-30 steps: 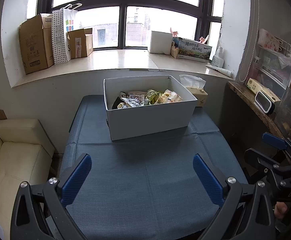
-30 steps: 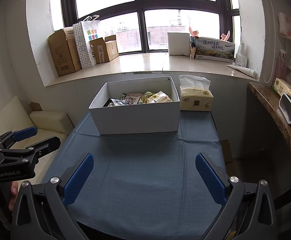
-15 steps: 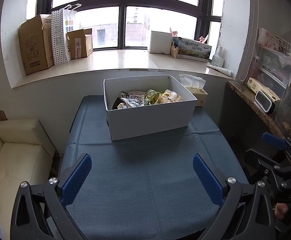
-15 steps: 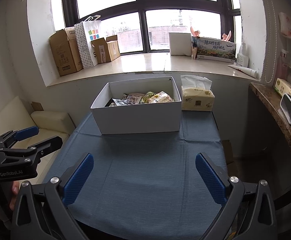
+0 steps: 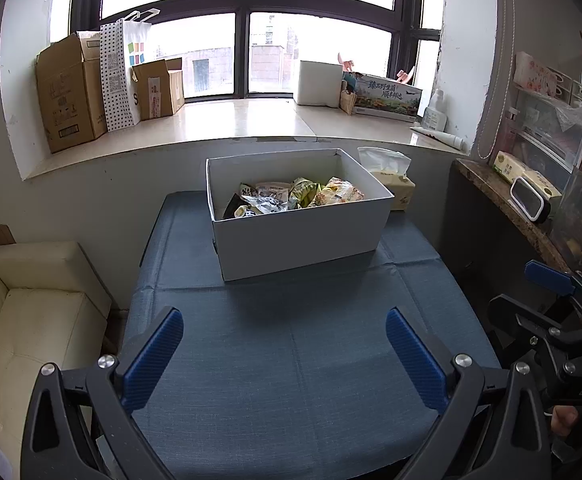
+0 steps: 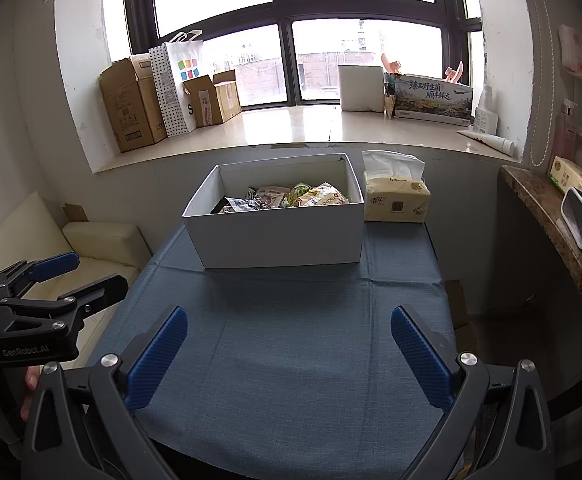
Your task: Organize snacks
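Two grippers, both spread wide and holding nothing: the left gripper [image 5: 284, 342] and right gripper [image 6: 289, 340] hover over the near end of the blue tablecloth [image 5: 291, 360]. The snack packets [image 5: 291, 198] lie piled inside the white box [image 5: 299, 236], well beyond both sets of fingertips, tissue pack [image 6: 396, 200] just beside the box.

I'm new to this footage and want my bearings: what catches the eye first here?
The white box full of snack packets stands at the far end of the blue-clothed table, with a tissue pack beside it. In the foreground, the left gripper and right gripper are open and empty.
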Available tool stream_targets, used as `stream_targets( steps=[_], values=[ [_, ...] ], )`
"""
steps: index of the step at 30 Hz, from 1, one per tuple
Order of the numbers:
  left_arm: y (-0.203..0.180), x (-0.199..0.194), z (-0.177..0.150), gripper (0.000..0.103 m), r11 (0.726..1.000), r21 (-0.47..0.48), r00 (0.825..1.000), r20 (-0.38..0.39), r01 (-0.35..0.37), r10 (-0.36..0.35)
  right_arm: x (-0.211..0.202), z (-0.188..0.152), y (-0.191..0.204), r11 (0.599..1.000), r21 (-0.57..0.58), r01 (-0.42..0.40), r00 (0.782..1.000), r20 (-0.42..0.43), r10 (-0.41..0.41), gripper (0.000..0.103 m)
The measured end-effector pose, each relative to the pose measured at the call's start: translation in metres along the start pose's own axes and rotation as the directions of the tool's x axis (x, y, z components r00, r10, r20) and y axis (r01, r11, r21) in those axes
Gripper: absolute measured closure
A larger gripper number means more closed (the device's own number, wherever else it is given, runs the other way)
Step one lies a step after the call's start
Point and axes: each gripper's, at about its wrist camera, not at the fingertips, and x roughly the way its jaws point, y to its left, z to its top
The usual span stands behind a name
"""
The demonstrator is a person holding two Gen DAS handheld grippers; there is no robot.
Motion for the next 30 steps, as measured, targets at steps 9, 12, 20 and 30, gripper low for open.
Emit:
stream_targets(
  steps=[9,12,20,30],
  values=[
    [0.0005,0.0001,0.0001,0.0,1.0,-0.001,1.0,-0.001,0.0,0.0,-0.0014,0.0007,0.0007,1.0,0.001,-0.001,1.0,-0.001,0.001,0.0],
    [0.0004,0.0002,0.0002,0.0,1.0,0.0,1.0,-0.001,0.001,-0.001,-0.0012,0.0008,0.0009,1.0,0.002,0.0,1.0,-0.001,0.0,0.0],
    [0.0011,-0.0006,-0.0001,0.0,1.0,-0.002,1.0,0.001,-0.001,0.001,-0.0007,0.0004,0.001,1.0,0.001,-0.004,1.0,0.001,0.004,0.0],
    [0.0014,-0.0027,0.0002,0.0,1.0,0.001,1.0,0.0,0.001,-0.001,0.0002,0.0,-0.0009,1.0,0.009,-0.005,1.0,-0.002,0.005,0.0]
  ],
)
